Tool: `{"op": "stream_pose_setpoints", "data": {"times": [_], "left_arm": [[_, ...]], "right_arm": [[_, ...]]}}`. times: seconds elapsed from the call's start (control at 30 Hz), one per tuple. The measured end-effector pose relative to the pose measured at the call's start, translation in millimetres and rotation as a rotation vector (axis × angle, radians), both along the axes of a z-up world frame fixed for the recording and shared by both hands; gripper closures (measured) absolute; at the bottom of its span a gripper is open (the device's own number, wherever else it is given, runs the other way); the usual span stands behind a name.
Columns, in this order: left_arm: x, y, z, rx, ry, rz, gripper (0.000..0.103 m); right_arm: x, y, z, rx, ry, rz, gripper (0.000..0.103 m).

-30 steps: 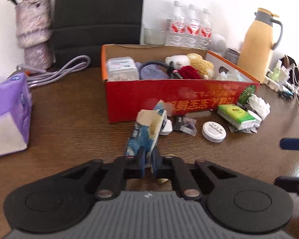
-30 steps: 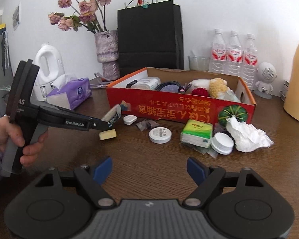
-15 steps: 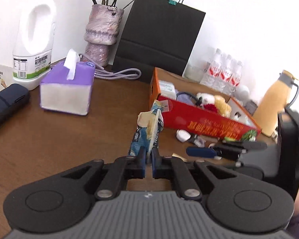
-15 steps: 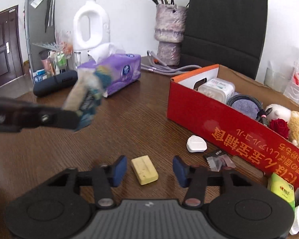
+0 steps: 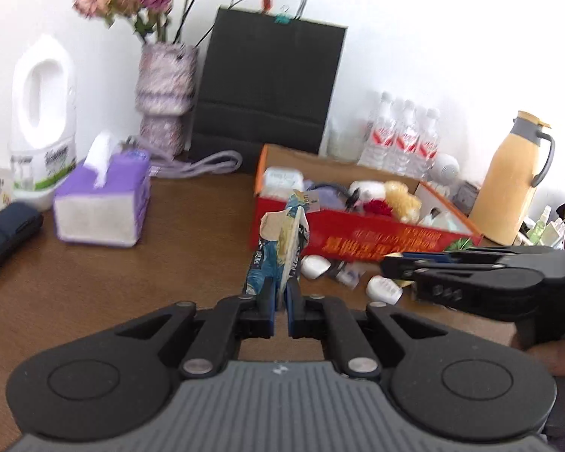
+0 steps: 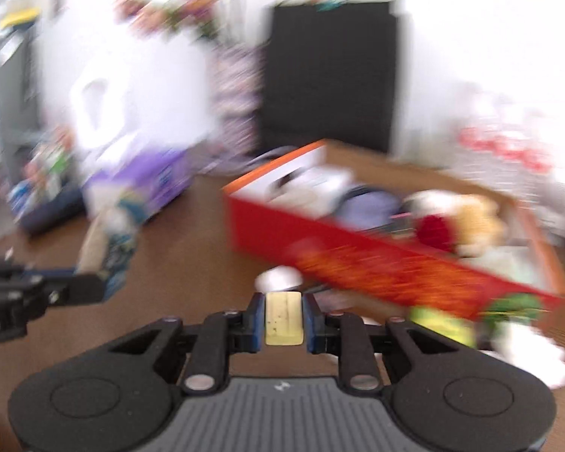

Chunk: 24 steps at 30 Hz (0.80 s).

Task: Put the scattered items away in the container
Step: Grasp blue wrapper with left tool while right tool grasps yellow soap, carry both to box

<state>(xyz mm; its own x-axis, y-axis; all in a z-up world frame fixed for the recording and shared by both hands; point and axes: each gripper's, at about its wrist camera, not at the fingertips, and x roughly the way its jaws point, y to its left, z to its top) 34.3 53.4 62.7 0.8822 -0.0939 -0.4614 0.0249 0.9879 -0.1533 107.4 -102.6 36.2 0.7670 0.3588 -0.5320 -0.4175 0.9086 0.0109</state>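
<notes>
The red cardboard box [image 5: 361, 237] holds several items and stands mid-table; it also shows in the blurred right wrist view [image 6: 376, 263]. My left gripper [image 5: 280, 293] is shut on a blue and white packet [image 5: 282, 245] and holds it upright above the table, left of the box. That packet shows in the right wrist view [image 6: 109, 248]. My right gripper [image 6: 283, 318] is shut on a small yellow block [image 6: 283, 318]. It reaches in from the right in the left wrist view [image 5: 395, 263], low over the table before the box.
Small white pieces [image 5: 314, 266] [image 5: 383, 289] and a wrapper [image 5: 346, 273] lie in front of the box. A purple tissue box [image 5: 103, 203], white jug [image 5: 43, 113], vase [image 5: 165, 94], black bag [image 5: 267, 86], water bottles [image 5: 403, 139] and yellow flask [image 5: 508, 188] stand around.
My right gripper has closed on the yellow block and lifted it off the table. My left gripper still holds the packet and has swung toward the box.
</notes>
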Motion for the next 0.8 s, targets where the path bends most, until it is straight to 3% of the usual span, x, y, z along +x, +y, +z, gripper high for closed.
{"op": "stream_pose_setpoints", "data": {"times": [0.13, 0.37, 0.5, 0.67, 0.8], "left_arm": [[5.9, -34.9, 16.4, 0.075, -0.092, -0.028, 0.097], [-10.3, -73.8, 17.3, 0.115, -0.122, -0.039, 0.096], [-44.9, -75.6, -2.3, 0.144, -0.102, -0.008, 0.096], [-106.4, -70.5, -17.0, 0.169, -0.062, -0.004, 0.096], [-111.8, -62.9, -18.5, 0.179, -0.042, 0.019, 0.096]], "right_arm": [[-16.4, -45.4, 28.7, 0.027, -0.104, -0.164, 0.083], [-54.1, -85.3, 39.7, 0.105, -0.175, -0.199, 0.083], [-91.5, -93.5, 26.4, 0.162, -0.203, -0.193, 0.083], [-153.7, -103.9, -1.4, 0.155, -0.191, -0.233, 0.083], [-174.9, -114.1, -12.5, 0.136, -0.189, -0.261, 0.083]]}}
